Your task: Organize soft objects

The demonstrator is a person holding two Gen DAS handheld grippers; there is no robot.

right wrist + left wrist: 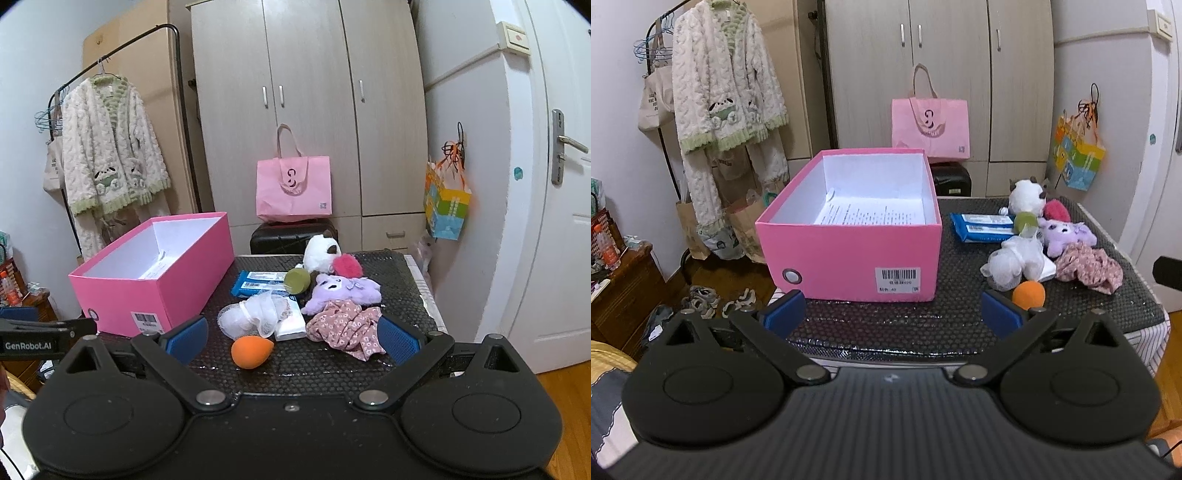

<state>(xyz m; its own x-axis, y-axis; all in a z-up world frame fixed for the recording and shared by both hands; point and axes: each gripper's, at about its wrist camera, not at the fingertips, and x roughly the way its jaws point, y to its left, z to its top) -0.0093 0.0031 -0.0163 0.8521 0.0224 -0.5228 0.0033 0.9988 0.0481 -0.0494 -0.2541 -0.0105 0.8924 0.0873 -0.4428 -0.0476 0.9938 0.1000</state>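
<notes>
Left wrist view has the left hand-held gripper (892, 314) hovering spread and empty at the near edge of the tabletop (886, 325), aimed at the short labelled end of the pink shoe box (849, 254). The box stands open, its long axis running away from the camera, with a printed sheet (871, 214) lying on its floor. To its right the soft things sit in a loose cluster: an orange makeup sponge (1029, 294) nearest, a white mesh pouf (1015, 264), a floral scrunchie (1087, 267), a purple plush (1065, 236), a white plush (1027, 192) at the back and blue wipe packs (982, 227) lying flat.

Right wrist view shows the right hand-held gripper (291, 339), also spread and holding nothing, facing that cluster head-on. Here the orange makeup sponge (252, 352) lies on its side, pointed tip toward the right, just beside the mesh pouf (255, 315). This view alone shows a white tissue pack (291, 325) under the pouf's edge and the box (155, 288) lying diagonally on the left.
</notes>
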